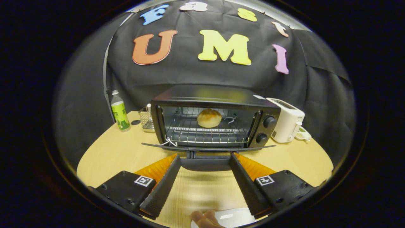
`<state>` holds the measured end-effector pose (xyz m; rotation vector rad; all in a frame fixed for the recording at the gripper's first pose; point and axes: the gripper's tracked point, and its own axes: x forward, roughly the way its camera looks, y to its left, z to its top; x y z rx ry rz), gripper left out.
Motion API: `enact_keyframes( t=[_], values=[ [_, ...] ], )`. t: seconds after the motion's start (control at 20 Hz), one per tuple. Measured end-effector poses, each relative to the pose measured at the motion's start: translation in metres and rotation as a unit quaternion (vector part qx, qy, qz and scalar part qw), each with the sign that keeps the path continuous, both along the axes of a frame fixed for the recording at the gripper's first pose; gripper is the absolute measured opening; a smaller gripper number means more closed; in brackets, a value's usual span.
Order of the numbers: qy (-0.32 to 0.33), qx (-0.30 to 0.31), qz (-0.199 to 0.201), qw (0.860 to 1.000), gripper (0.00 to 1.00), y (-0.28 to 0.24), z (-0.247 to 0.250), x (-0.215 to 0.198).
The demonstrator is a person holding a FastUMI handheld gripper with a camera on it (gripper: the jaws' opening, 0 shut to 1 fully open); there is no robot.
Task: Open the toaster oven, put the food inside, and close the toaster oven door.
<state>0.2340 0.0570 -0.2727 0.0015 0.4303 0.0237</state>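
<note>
With the bun (209, 118) on the rack inside the toaster oven (215, 117) and the tool (205, 156) released, its fingers flanking the lowered door's handle (205, 164), a misaligned upward push could slip off, leaving the door (208, 147) ajar.

Gripper (205, 158) jaws spread wide, empty, flanking dropped door handle (205, 164); bun (209, 118) on toaster oven (215, 117) rack.

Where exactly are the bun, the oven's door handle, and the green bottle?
bun (209, 118): gripper view, middle of its top crust, on the oven rack.
door handle (205, 164): gripper view, centre of the bar, between the open gripper (205, 160) fingers.
green bottle (120, 111): gripper view, its label.
</note>
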Motion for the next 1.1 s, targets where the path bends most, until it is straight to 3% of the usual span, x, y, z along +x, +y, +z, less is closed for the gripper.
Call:
enact_keyframes(
  t=[0.25, 0.5, 0.8, 1.1],
  values=[
    [-0.044, -0.005, 0.000, 0.999, 1.00, 0.001, 0.016, 0.014],
    [-0.069, 0.036, 0.007, 0.997, 1.00, 0.006, 0.035, 0.023],
    [-0.072, 0.036, 0.008, 0.997, 1.00, -0.010, 0.058, -0.007],
    [-0.096, 0.047, 0.006, 0.994, 1.00, -0.039, 0.102, -0.066]
  ],
)
